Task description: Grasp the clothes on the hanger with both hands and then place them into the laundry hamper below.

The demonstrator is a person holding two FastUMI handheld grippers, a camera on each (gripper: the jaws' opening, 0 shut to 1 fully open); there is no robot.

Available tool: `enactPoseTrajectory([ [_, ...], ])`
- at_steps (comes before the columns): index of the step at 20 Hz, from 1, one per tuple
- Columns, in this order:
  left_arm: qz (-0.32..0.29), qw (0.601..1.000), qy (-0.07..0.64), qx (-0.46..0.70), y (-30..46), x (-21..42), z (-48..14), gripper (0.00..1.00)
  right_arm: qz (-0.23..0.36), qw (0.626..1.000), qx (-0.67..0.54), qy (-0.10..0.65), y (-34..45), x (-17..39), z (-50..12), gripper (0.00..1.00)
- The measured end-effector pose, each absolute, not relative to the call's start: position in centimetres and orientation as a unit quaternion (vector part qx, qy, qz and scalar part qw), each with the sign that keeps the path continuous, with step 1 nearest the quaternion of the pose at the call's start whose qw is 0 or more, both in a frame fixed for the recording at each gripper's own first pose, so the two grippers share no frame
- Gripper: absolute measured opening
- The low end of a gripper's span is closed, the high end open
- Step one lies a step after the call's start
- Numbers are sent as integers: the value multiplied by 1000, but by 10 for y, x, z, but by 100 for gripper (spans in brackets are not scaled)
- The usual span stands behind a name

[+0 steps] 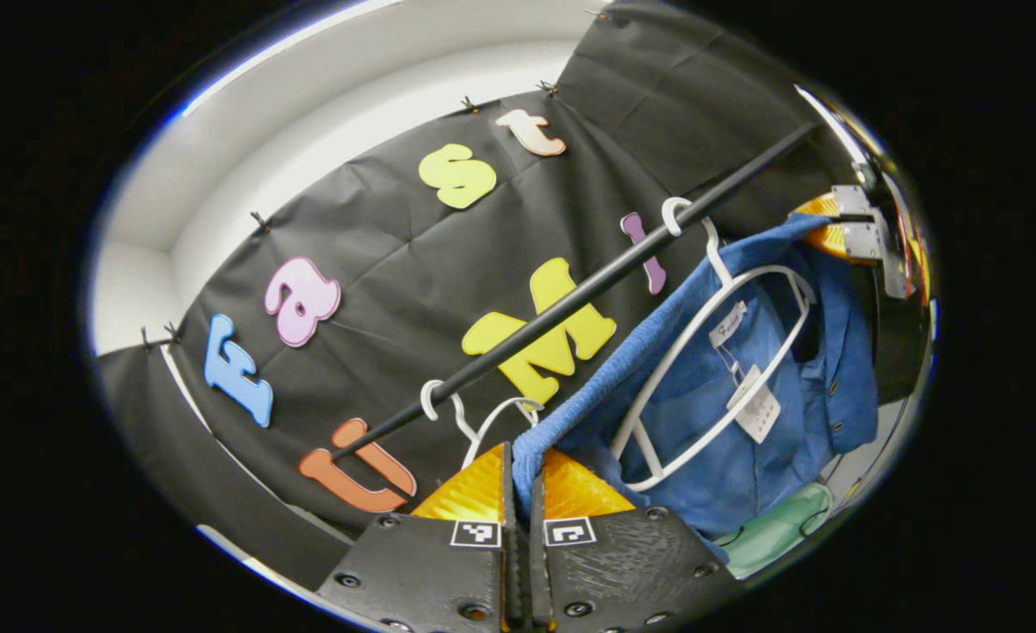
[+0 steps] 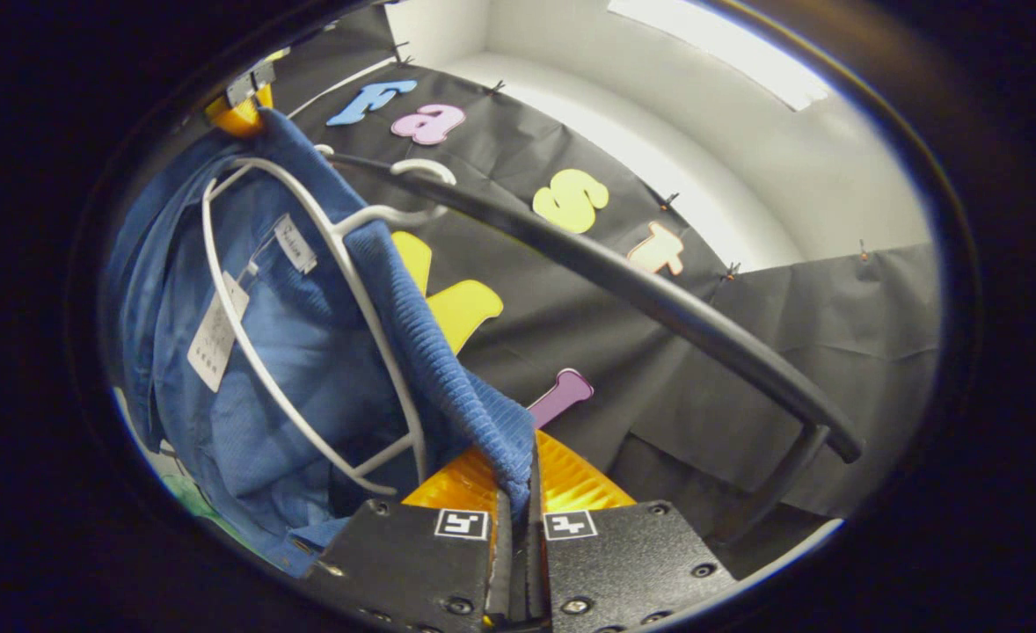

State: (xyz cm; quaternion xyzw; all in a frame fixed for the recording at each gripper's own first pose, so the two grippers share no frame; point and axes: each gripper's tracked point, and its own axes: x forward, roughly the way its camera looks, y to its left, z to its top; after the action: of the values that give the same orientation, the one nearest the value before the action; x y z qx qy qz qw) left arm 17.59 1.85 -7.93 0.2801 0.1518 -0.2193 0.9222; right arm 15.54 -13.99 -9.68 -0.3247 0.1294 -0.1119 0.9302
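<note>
Left gripper: pinching blue garment edge, bottom centre
Right gripper: pinching garment's ribbed edge, bottom centre
Garment: on white hanger, left of frame
Rod: diagonal across centre

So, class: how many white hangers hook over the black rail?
2. One hanger sits inside the blue garment, hooked on the rail. The other, bare hanger hooks on just above the left gripper. The garment may hide more.
</note>
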Motion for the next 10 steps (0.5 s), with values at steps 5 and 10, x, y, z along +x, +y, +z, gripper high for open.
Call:
enactPoseTrajectory([
  [5, -297, 920, 226, 117, 3, 163, -103, 5, -121, 953, -239, 138, -154, 167, -104, 10],
  [10, -332, 902, 277, 5, 2, 157, -127, 7, -115, 947, -272, 128, -149, 166, -98, 10],
])
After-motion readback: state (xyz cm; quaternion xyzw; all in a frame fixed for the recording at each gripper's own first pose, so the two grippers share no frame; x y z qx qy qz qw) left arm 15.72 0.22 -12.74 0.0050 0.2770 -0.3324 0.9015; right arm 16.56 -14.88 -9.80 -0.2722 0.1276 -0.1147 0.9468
